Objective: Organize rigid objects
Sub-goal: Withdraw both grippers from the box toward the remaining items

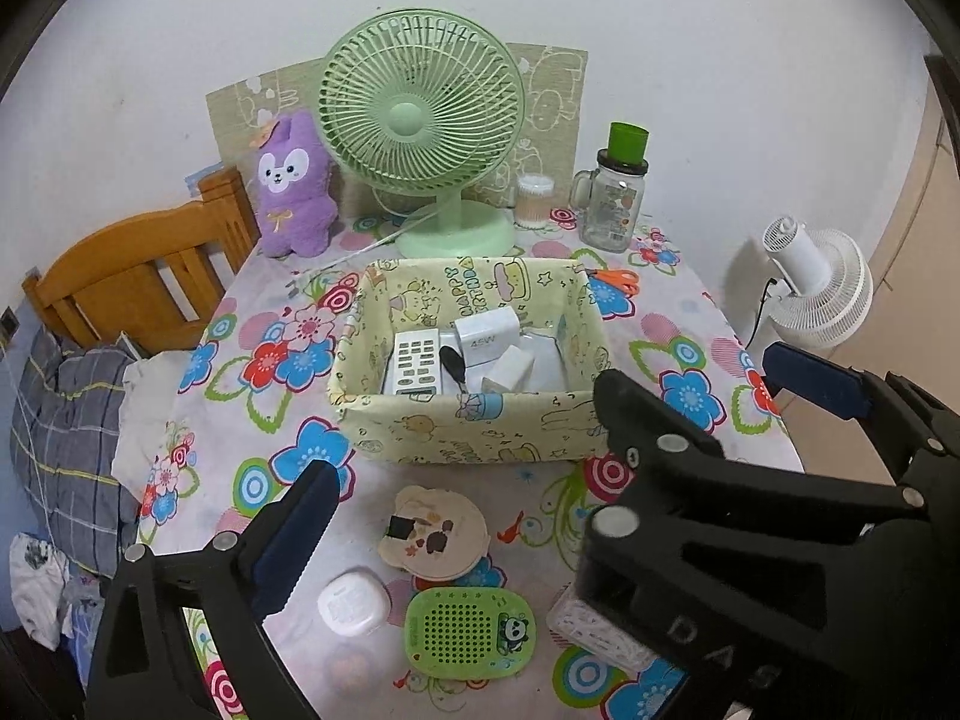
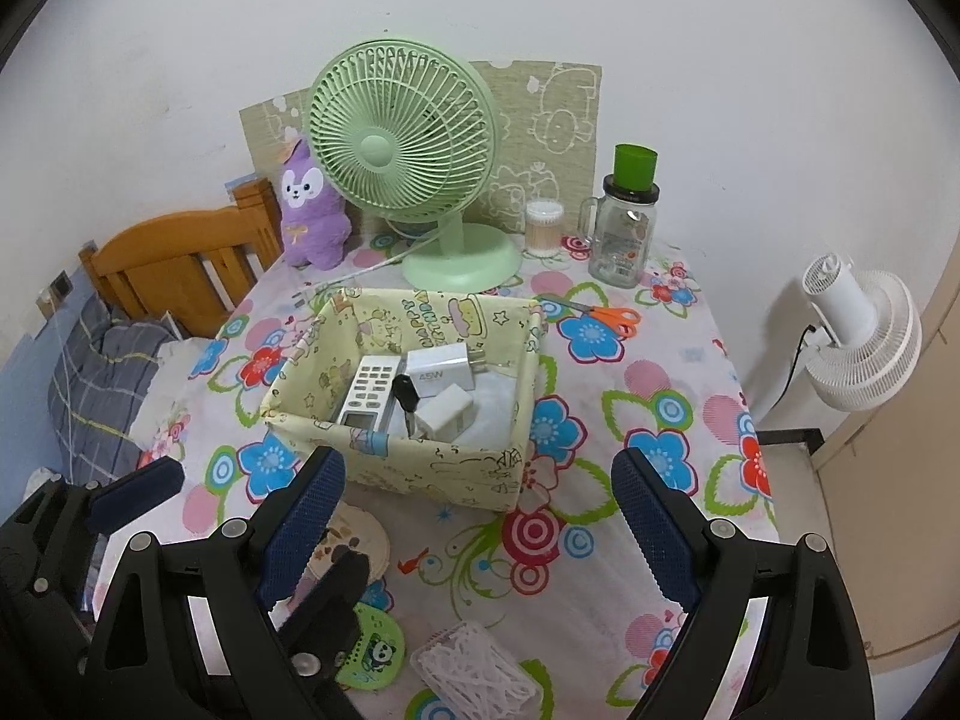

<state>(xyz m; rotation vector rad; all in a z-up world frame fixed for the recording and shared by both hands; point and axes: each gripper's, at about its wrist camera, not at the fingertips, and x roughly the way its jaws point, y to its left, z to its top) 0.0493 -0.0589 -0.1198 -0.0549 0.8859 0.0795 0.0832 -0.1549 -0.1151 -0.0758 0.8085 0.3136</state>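
Both tongs, left tongs and right tongs, gaping, empty, above desk. Basket holds remote, chargers. Between picks; next: green panda case near front edge.

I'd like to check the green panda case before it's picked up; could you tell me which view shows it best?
The left wrist view: the green panda case lies whole and unobstructed. In the right wrist view, the left gripper hides most of it.
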